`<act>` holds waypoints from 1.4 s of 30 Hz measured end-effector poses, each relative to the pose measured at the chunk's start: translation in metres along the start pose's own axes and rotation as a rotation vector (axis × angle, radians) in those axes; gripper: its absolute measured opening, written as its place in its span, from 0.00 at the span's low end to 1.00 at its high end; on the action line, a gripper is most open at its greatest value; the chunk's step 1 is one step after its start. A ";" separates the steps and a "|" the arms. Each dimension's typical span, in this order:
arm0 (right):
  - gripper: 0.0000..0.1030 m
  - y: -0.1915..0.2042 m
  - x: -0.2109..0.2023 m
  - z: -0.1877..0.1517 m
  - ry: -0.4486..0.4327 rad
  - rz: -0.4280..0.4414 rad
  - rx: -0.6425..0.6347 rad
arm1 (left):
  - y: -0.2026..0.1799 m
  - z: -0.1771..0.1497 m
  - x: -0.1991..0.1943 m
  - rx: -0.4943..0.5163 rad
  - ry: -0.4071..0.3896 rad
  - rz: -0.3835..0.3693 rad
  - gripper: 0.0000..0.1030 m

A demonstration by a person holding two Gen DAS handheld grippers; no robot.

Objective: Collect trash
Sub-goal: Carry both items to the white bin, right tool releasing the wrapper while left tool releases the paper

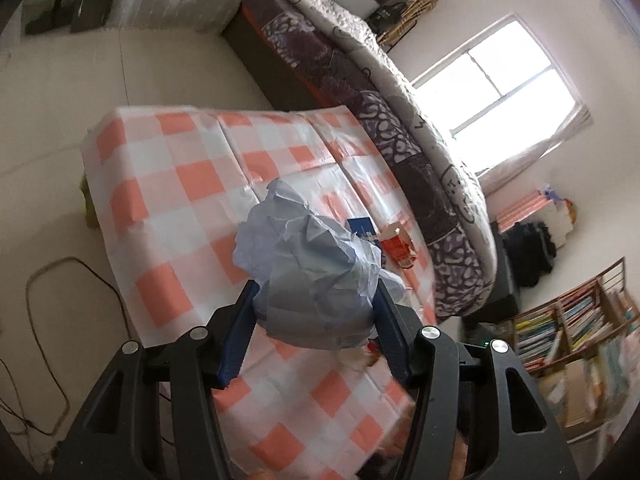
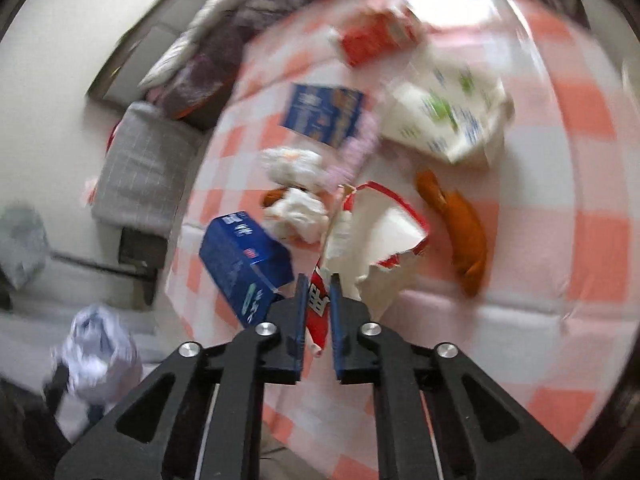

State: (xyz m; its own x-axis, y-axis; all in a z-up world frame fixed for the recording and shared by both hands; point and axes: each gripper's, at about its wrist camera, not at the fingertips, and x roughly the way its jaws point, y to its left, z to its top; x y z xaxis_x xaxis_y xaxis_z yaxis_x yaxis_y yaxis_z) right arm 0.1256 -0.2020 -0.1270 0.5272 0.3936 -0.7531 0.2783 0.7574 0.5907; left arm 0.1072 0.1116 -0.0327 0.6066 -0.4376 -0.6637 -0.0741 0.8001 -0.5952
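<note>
i have the left gripper (image 1: 316,296) clamped on a crumpled pale blue plastic bag (image 1: 308,264), its jaws spread around the bunched bag, which bulges above and ahead of the tips. the right gripper (image 2: 319,280) has its jaws pinched nearly together on the torn red-and-white wrapper (image 2: 376,236), gripping only its lower corner while the rest flares up and away ahead of the jaws.

the rest of the trash lies on the checkered counter (image 2: 560,240) ahead of the right jaws: a blue box (image 2: 244,260) just to their left, white crumpled tissues (image 2: 298,208) beyond that, a blue packet (image 2: 320,114) farther ahead, a white carton with green print (image 2: 444,120) ahead and to the right, a red packet (image 2: 376,40) at the far end, and an orange peel (image 2: 460,232) off to the right.

my worry is the thin grip on the wrapper: it is caught by an edge, so a quick swing could tear it or let it slide out. the right view is smeared, so i judge the hand is travelling fast, which makes that likelier. the wrapper may also drag the blue box or tissues off the counter edge. on the left, the bag is bunched shut between the jaws, so i can't tell where its mouth is; dropping the wrapper in could miss.
</note>
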 end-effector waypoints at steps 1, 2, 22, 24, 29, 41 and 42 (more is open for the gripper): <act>0.03 0.008 -0.006 -0.001 -0.019 -0.010 -0.049 | 0.002 0.000 -0.005 0.019 -0.012 0.009 0.54; 0.03 0.018 -0.016 -0.004 -0.047 -0.022 -0.124 | -0.005 -0.003 -0.007 0.055 -0.035 0.034 0.54; 0.02 0.033 -0.118 -0.013 -0.386 -0.182 -0.585 | -0.092 -0.049 0.004 0.416 -0.194 0.174 0.54; 0.02 0.018 -0.126 -0.005 -0.396 -0.210 -0.546 | -0.100 -0.054 0.009 0.433 -0.185 0.168 0.54; 0.02 -0.027 -0.143 0.013 -0.392 -0.272 -0.390 | -0.127 -0.071 0.026 0.483 -0.157 0.139 0.54; 0.31 -0.137 -0.193 0.040 -0.374 -0.342 -0.033 | -0.219 -0.144 0.085 0.668 -0.015 0.011 0.54; 0.52 -0.149 -0.202 0.041 -0.393 -0.326 0.020 | -0.228 -0.154 0.090 0.688 0.002 -0.004 0.54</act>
State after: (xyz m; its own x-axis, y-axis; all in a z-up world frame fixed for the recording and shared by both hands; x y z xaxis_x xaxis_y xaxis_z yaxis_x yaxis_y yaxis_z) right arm 0.0109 -0.4158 -0.0506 0.6713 -0.0897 -0.7358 0.4920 0.7964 0.3517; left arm 0.0567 -0.1739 -0.0263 0.6040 -0.4415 -0.6635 0.4480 0.8766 -0.1755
